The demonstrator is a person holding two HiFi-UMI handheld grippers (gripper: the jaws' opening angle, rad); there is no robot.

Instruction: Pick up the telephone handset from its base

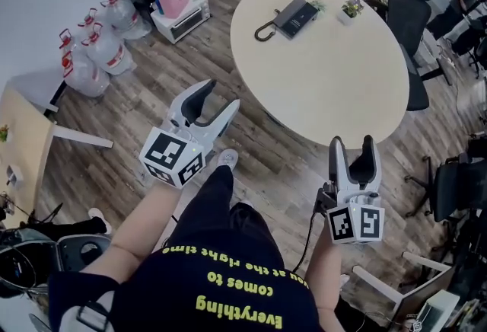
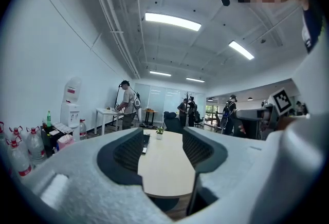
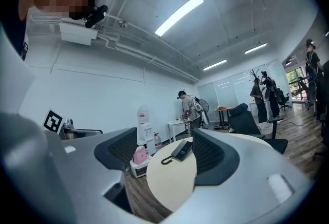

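A black telephone lies at the far side of a round cream table, its cord looping off the near-left corner. The handset rests on the base. Both grippers hang over the wooden floor, short of the table's near edge and far from the phone. My left gripper is open with nothing between its jaws. My right gripper is open and empty too. The phone shows between the jaws in the right gripper view and only as a thin dark strip in the left gripper view.
A small potted plant stands on the table right of the phone. Black office chairs ring the table's right side. Water bottles and a white appliance with a pink bag sit on the floor at left. People stand in the background.
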